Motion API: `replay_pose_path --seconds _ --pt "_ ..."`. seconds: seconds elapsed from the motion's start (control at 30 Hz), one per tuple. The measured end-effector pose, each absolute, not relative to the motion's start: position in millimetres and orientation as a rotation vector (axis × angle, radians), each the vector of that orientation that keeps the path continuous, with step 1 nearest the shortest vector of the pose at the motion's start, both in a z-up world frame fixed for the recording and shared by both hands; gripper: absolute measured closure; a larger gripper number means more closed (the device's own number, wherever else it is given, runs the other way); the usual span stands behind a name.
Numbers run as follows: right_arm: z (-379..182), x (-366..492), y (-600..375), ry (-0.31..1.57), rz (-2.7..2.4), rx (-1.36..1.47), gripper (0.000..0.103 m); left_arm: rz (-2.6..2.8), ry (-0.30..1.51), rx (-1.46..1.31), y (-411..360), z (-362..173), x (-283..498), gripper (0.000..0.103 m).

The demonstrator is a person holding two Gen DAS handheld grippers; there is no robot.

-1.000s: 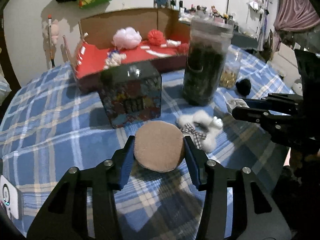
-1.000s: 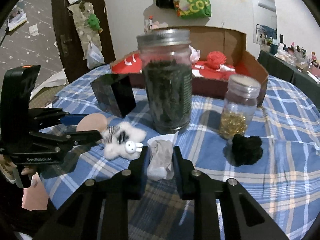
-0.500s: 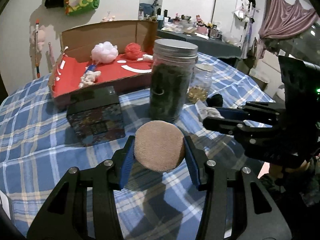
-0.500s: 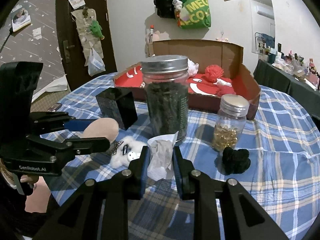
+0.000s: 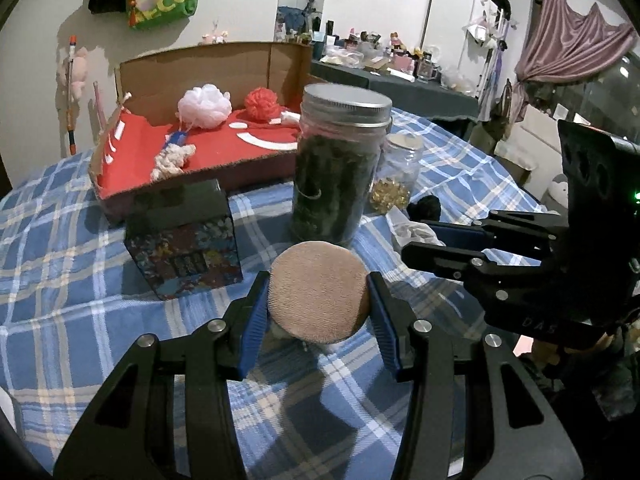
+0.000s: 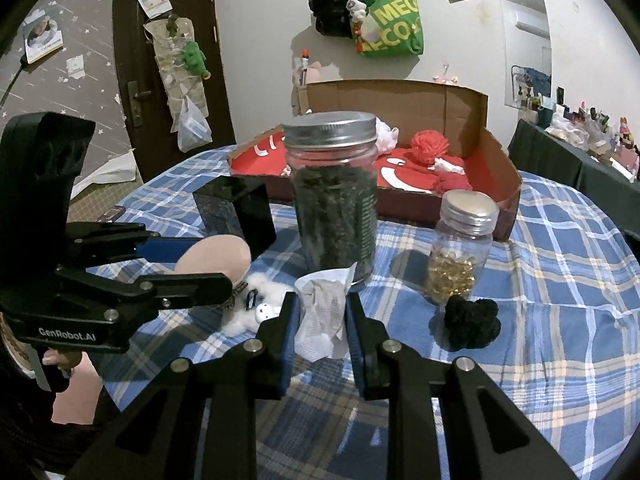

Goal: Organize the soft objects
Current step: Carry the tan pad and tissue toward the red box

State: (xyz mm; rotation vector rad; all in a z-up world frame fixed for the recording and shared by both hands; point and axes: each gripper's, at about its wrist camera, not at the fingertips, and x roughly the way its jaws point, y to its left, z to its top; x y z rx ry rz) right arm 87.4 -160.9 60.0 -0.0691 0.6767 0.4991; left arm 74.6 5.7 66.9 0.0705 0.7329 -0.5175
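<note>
My left gripper (image 5: 318,302) is shut on a round tan powder puff (image 5: 319,290), held above the plaid tablecloth; the puff (image 6: 214,255) also shows in the right wrist view. My right gripper (image 6: 321,318) is shut on a crumpled white cloth (image 6: 322,312). A fluffy white bunny clip (image 6: 256,310) lies on the cloth below the left gripper. A black fuzzy ball (image 6: 472,322) rests to the right. The cardboard box (image 5: 200,64) with red lining at the back holds a pink puff (image 5: 205,105), a red pom (image 5: 262,104) and a white knot toy (image 5: 173,159).
A tall jar of dark leaves (image 5: 340,164) and a small jar of golden capsules (image 6: 460,252) stand mid-table. A dark patterned box (image 5: 182,236) sits left of them. The round table (image 6: 560,280) drops off near me and at the right. A door (image 6: 168,52) is far left.
The left gripper rose and tilted up with the puff, so the bunny clip dropped out of its view. The right gripper lifted slightly with the cloth, then both held still.
</note>
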Motion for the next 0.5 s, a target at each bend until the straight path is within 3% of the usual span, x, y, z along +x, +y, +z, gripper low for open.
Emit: replay_pose_path --seconds 0.5 --pt "93.2 96.3 -188.5 0.615 0.420 -0.062 0.078 -0.417 0.680 0.091 29.7 100.3 89.3 0.058"
